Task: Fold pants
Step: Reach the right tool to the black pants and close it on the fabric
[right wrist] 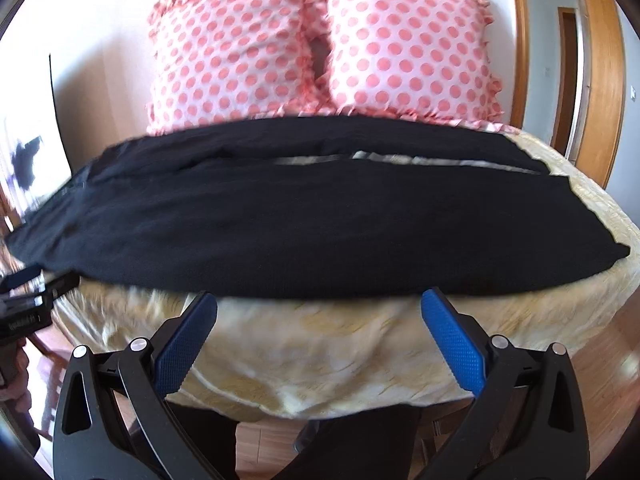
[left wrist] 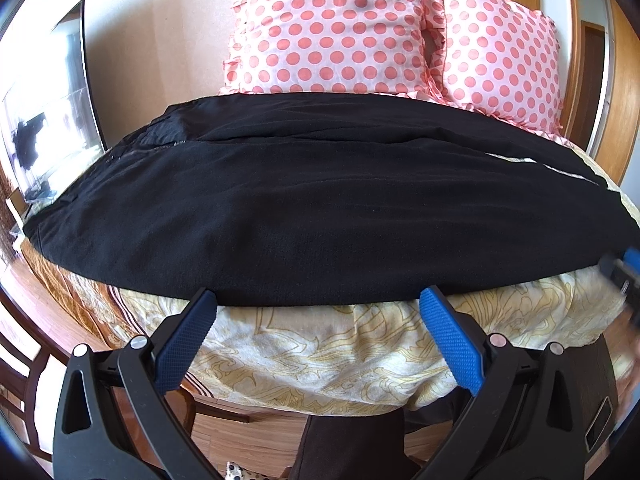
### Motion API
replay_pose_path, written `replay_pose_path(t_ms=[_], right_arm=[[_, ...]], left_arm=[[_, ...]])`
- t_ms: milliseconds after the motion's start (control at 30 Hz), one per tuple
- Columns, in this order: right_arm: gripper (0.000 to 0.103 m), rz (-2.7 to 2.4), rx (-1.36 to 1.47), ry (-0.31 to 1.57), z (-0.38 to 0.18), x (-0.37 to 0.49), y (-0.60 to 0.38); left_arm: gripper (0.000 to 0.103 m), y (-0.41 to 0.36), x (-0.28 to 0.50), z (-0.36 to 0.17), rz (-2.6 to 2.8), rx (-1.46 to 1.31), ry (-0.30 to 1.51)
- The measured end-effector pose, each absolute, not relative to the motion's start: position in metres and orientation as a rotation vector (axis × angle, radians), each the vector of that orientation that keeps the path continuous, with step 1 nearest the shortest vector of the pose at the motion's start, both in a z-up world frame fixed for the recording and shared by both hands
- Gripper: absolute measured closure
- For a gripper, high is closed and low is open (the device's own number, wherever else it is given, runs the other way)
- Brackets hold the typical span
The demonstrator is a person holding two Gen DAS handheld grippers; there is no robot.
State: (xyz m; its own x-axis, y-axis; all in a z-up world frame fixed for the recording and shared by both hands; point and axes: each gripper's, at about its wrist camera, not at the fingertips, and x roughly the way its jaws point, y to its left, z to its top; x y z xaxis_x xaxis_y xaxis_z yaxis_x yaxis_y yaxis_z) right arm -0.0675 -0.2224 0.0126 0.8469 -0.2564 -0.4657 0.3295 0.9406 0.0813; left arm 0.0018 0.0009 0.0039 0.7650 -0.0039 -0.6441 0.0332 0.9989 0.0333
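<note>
Black pants (left wrist: 304, 208) lie spread flat across the bed, waist at the left, legs running to the right; they also show in the right wrist view (right wrist: 288, 216). A narrow gap between the two legs shows at the right (right wrist: 384, 157). My left gripper (left wrist: 318, 300) is open and empty, its blue fingertips just short of the pants' near edge. My right gripper (right wrist: 318, 302) is open and empty, also at the near edge, further right along the legs. The right gripper appears blurred at the right edge of the left wrist view (left wrist: 628, 276).
The bed carries a cream and gold patterned cover (left wrist: 320, 352). Two pink polka-dot pillows (left wrist: 332, 28) (right wrist: 408, 48) stand behind the pants. A mirror (left wrist: 48, 112) is at the left, wooden door frames (right wrist: 600, 80) at the right, wooden floor below.
</note>
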Motion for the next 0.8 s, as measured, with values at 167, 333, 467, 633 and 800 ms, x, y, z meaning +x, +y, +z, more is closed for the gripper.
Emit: replay_pose_path(t_ms=[167,333,467,633,800], right_arm=[[0.001,-0.394,0.161,0.402,0.041,-0.07,-0.263],[0.001,-0.386,0.246,0.424,0.072,-0.047,-0.325],[0.001,-0.44,0.279,0.457,0.096,-0.003,-0.389],[0.001,-0.553,0.314,0.574,0.103,0.072,-0.48],[0.001,-0.664,0.43,0.679,0.087,0.13,-0.574]], left_arm=[[0.002,-0.007,0.001,0.017,-0.052,0.064,0.677],[0.002,-0.016,0.015,0.04,-0.059,0.083,0.639],[0.002,-0.025,0.037,0.056,-0.035,0.109,0.594],[0.002,-0.028,0.073,0.063,-0.026,0.029,0.604],[0.002,-0.024,0.097,0.052,-0.032,-0.068,0.666]])
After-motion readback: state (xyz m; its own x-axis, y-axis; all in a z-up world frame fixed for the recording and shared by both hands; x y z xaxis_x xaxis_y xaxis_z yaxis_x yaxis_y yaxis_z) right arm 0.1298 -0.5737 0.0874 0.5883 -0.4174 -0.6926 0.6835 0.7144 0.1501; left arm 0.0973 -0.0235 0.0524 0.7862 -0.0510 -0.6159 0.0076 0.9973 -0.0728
